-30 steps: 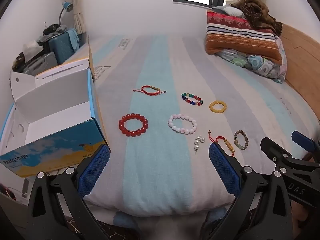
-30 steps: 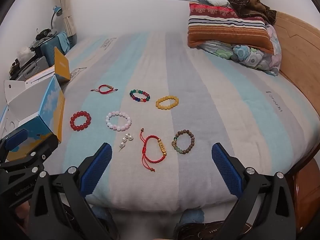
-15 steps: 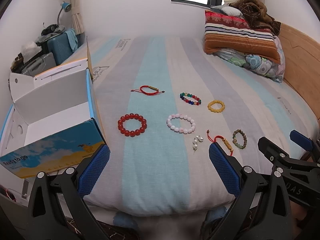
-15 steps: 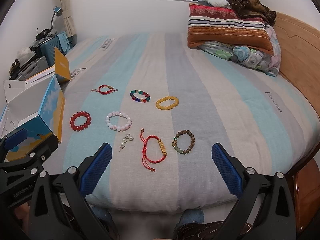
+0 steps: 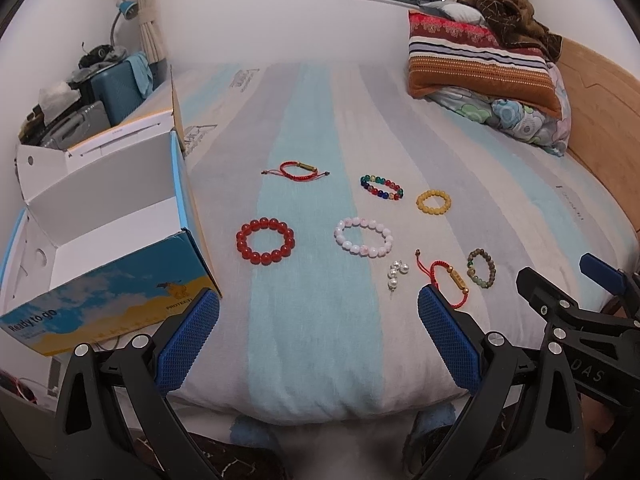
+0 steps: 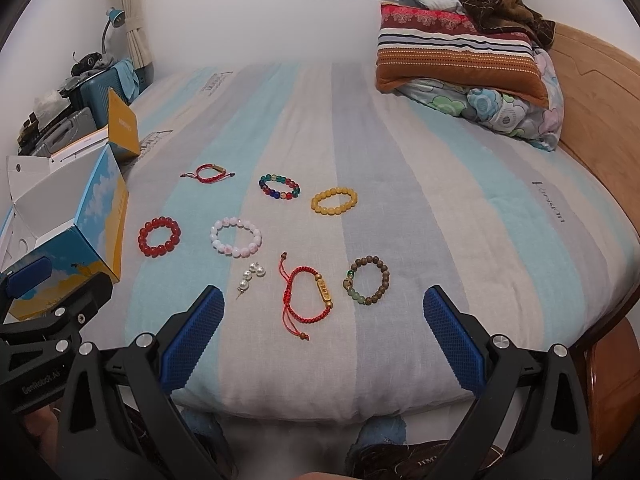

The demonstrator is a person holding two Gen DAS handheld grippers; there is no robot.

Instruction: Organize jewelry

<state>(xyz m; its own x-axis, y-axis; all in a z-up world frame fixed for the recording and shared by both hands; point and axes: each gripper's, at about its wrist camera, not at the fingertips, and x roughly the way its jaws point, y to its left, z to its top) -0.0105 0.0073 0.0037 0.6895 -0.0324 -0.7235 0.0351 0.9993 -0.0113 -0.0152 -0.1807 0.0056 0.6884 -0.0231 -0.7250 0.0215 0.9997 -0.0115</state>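
Right gripper (image 6: pixel 320 320) spread wide, empty, at bed's (image 6: pixel 500 240) near edge. Left gripper (image 5: pixel 320 328) likewise released, empty. Red cord bracelet (image 6: pixel 310 294) lies just ahead of right gripper, cord tails running near-to-far; right is nearer. Pearl earrings (image 6: pixel 250 276) beside it, tiny, hard to resolve. Open box (image 5: pixel 116 240) at bed's left edge; its floor partly hidden.

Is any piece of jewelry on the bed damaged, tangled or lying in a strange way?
Nothing looks damaged. Only the pearl piece differs: a short loose cluster, not a ring like the bracelets. The near red cord bracelet has its cords trailing loose.
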